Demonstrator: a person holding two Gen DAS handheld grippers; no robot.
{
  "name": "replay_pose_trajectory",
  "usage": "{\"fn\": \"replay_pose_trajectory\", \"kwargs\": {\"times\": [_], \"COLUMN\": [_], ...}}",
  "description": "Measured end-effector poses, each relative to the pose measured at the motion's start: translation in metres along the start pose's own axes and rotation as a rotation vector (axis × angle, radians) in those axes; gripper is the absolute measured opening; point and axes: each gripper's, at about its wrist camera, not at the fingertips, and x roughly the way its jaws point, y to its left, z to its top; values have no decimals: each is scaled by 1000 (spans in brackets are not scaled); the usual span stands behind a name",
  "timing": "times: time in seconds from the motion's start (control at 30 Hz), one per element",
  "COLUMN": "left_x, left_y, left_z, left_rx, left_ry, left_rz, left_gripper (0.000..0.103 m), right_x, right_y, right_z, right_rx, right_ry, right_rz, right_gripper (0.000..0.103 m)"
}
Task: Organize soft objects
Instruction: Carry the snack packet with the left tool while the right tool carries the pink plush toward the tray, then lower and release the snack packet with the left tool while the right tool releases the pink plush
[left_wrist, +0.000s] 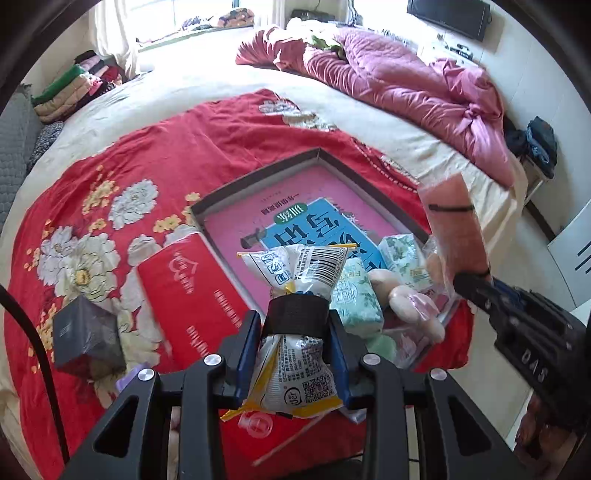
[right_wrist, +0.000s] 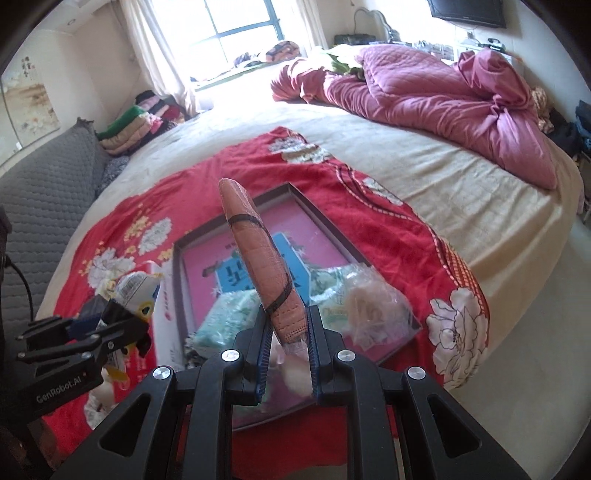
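1. Looking down the left wrist view, I had the left gripper (left_wrist: 295, 325) clamped around the waist of a white and yellow printed pouch (left_wrist: 295, 273), its jaws part-way in and pressing the soft pack so it bulged above and below the pads.
2. The pouch hung over the near edge of the shallow tray (left_wrist: 258, 177), which lay on the red floral cloth (left_wrist: 122, 166). Green tissue packs (left_wrist: 356, 295) and a clear bag of pale soft items (left_wrist: 410, 306) already crowded the tray's near right corner.
3. To do this well, I judged the pouch should go down on the bare pink floor of the tray, beyond that pile, lowered flat before letting go so it would not roll out.
4. Left of the tray lay a red box (left_wrist: 192, 291) and, further left, a dark cube box (left_wrist: 86, 339); neither blocked the way in.
5. In the right wrist view, the right gripper (right_wrist: 288, 332) was squeezed shut on the bottom edge of a flat salmon-pink pack (right_wrist: 255, 251) ringed by a black band, held upright over the tray (right_wrist: 314, 218).
6. I reckoned the two loads could clash, both grippers being near the same corner, so one should go first.
7. Beyond the tray, a pink quilt (right_wrist: 424, 96) lay heaped at the bed's far side, well apart.
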Motion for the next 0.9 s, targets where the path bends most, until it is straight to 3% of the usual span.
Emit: {"fn": "replay_pose_trajectory", "kwargs": {"times": [0.27, 0.7, 0.9], "left_x": [30, 46, 45], "left_y": [-2, -3, -1], "left_z": [9, 18, 14], "left_rx": [3, 5, -9], "left_ry": [34, 49, 41], "left_rz": [10, -2, -16], "left_gripper": [36, 36, 36], "right_x": [26, 52, 56], "right_y": [-12, -7, -5], "right_z": [-7, -12, -12], "right_rx": [9, -22, -24], "right_ry": [44, 74, 68], "right_rz": [-37, -73, -72], "right_gripper": [19, 21, 28]}}
